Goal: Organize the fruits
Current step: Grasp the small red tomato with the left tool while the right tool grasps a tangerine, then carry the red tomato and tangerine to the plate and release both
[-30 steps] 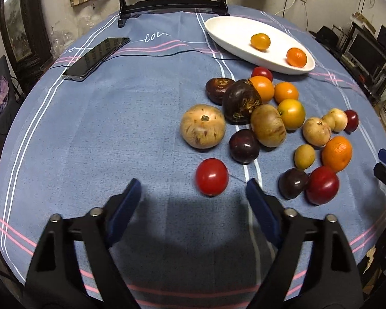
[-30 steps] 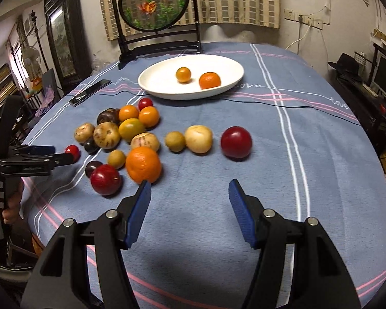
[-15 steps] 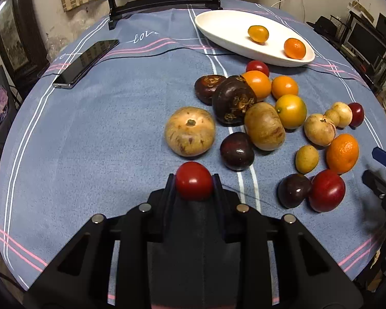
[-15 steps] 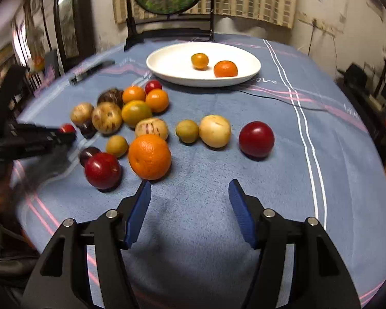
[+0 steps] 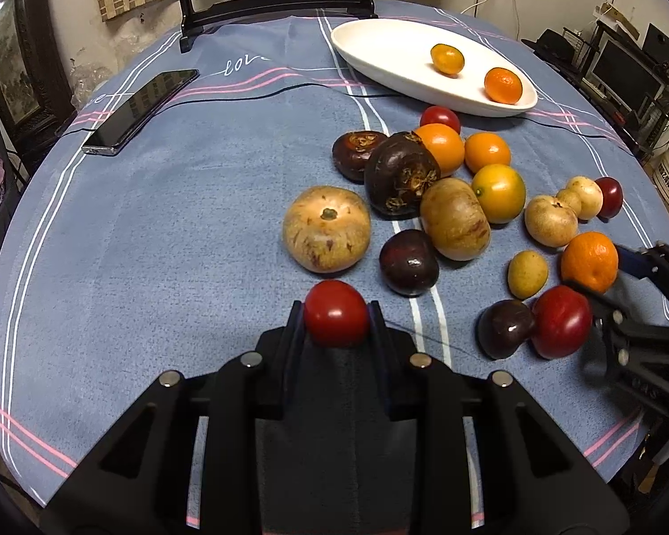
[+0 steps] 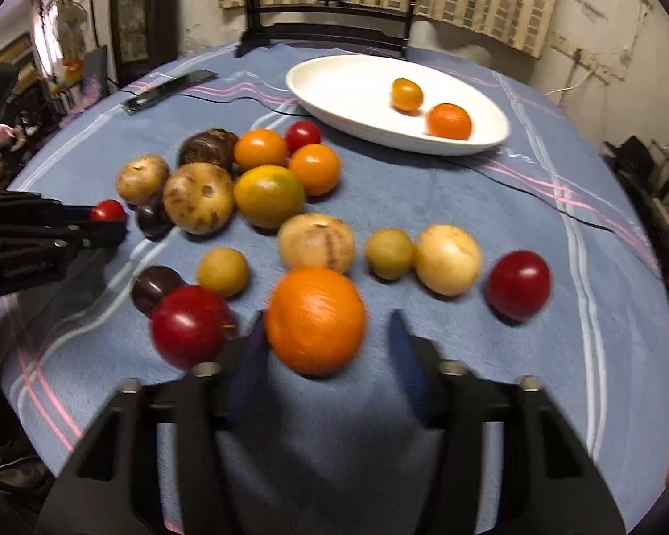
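My left gripper (image 5: 336, 314) is shut on a small red tomato (image 5: 336, 312) at the near edge of the fruit pile; it also shows in the right wrist view (image 6: 107, 210). My right gripper (image 6: 325, 325) is open, its fingers on either side of a large orange (image 6: 315, 318), which also shows in the left wrist view (image 5: 589, 261). A white oval plate (image 5: 392, 62) at the back holds two small orange fruits (image 5: 447, 59). Several loose fruits, tan, purple, orange and red, lie between.
A blue striped tablecloth (image 5: 156, 223) covers the round table. A black phone (image 5: 140, 109) lies at the back left, with a thin black cable across the cloth. A dark wooden stand (image 5: 272, 4) stands at the far edge. A red plum (image 6: 187, 323) sits beside the orange.
My left gripper closed on the red tomato. My right gripper moved forward and left until its open fingers straddle the large orange.
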A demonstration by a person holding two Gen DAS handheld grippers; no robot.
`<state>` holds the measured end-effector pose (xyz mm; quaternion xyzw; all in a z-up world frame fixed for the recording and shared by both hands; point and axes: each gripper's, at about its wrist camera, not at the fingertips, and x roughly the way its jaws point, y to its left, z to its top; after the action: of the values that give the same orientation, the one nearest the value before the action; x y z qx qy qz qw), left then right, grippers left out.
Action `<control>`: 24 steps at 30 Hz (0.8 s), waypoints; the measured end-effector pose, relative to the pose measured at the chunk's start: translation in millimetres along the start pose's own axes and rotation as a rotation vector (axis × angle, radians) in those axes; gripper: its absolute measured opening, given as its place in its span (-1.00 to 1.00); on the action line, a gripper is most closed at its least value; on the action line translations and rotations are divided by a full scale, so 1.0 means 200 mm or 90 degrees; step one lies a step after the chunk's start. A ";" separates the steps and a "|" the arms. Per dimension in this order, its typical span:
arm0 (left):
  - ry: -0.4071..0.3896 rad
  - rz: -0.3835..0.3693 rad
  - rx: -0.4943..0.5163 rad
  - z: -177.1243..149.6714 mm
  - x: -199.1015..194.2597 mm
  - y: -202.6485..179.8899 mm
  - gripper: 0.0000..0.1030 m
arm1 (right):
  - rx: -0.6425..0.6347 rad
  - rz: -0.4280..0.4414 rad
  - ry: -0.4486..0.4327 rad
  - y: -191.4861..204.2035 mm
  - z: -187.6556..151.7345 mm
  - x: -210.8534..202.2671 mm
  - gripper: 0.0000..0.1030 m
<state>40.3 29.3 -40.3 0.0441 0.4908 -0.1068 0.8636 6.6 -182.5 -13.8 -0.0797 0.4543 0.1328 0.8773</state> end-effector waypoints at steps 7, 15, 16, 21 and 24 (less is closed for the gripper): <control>-0.008 -0.003 -0.001 0.00 -0.02 -0.01 -0.47 | 0.023 0.013 -0.006 -0.04 -0.03 -0.06 -0.21; -0.081 -0.003 0.015 0.11 -0.23 -0.05 -0.47 | 0.066 0.012 -0.078 -0.17 -0.01 -0.26 -0.21; -0.086 -0.006 0.019 0.13 -0.25 -0.06 -0.47 | 0.069 0.011 -0.088 -0.19 0.01 -0.28 -0.21; -0.107 -0.009 0.021 0.28 -0.29 -0.11 -0.46 | 0.096 0.000 -0.146 -0.32 0.16 -0.38 -0.21; -0.128 -0.024 0.025 0.38 -0.33 -0.14 -0.46 | 0.097 -0.011 -0.175 -0.36 0.28 -0.40 -0.21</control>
<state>65.0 -3.2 56.9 0.0405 0.4006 -0.1366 0.9051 28.7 -249.8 86.1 0.0019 0.3382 0.1001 0.9357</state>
